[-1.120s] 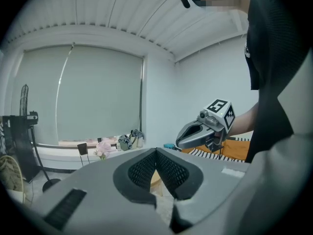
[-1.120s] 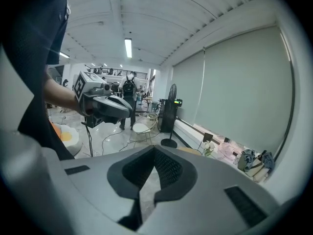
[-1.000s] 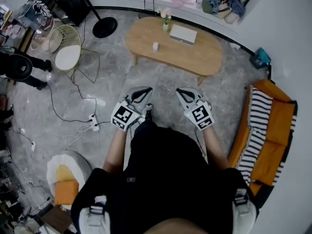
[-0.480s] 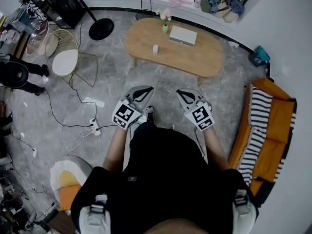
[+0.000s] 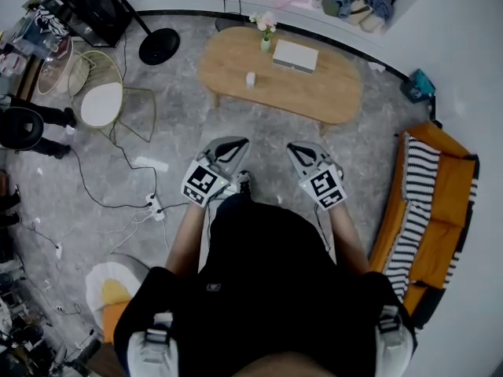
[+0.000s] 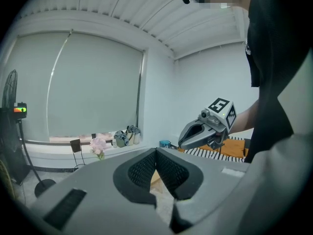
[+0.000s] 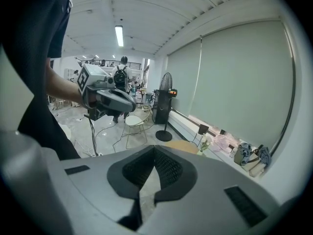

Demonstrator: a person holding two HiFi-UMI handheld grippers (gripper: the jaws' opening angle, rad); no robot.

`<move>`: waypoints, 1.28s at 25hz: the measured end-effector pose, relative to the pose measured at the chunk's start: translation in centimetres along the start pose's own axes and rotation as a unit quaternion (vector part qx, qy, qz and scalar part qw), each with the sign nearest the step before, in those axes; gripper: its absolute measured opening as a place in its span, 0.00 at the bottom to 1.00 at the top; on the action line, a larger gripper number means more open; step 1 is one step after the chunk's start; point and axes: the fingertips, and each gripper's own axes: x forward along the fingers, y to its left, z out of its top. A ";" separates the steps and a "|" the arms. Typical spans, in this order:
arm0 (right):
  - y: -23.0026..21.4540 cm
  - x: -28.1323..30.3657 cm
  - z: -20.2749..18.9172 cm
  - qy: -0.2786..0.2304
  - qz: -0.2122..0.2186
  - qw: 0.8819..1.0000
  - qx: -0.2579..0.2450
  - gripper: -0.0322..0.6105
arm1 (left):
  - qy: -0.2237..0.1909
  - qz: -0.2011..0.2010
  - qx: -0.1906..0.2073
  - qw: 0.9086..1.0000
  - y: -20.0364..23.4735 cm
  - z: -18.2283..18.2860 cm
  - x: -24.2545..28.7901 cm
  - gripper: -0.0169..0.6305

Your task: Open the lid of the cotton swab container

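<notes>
We take the small pale thing on the oval wooden table (image 5: 330, 93) to be the cotton swab container (image 5: 251, 78). It is whitish and compact, and too small here for us to make out a lid or any marking. It looks slightly taller than wide in the head view, but we cannot tell whether its long axis stands upright or which way it faces.

It sits well ahead of both tools, out beyond the tips. It is closer to the line of the left gripper (image 5: 234, 144) than to that of the right gripper (image 5: 296, 148). Beyond it and off toward the right gripper's side lie a flat white box (image 5: 295, 55) and a small bunch of flowers (image 5: 266, 23).

Both tools are clenched on nothing. In each gripper view the dark ribbed pads meet along one seam, with only floor and room beyond. They are held side by side in front of our body, pointing toward the table, and each shows in the other's camera.

Against a second ago, both grippers sit in much the same spot in the head view, and their jaws are closed as before. The white chair (image 5: 102, 104) and the cables on the floor have slid down and outward on the left gripper's side.
</notes>
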 end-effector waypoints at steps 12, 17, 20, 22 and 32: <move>-1.5 2.7 0.4 0.015 -0.007 1.000 -0.002 0.04 | 0.002 -0.021 0.008 1.000 3.1 0.6 1.5 0.03; -1.8 3.9 1.2 0.013 -0.007 1.000 -0.013 0.04 | 0.001 -0.023 0.010 1.000 4.8 0.7 1.6 0.03; -2.2 5.0 1.5 0.018 -0.010 1.000 -0.004 0.04 | -0.001 -0.026 0.013 1.000 6.0 0.9 1.7 0.03; -2.5 5.9 2.0 0.018 -0.011 1.000 -0.004 0.04 | -0.001 -0.028 0.014 0.999 7.0 0.9 1.6 0.03; -2.8 9.8 4.1 0.030 -0.030 0.999 0.004 0.04 | 0.006 -0.044 0.016 0.999 11.9 0.4 -0.1 0.03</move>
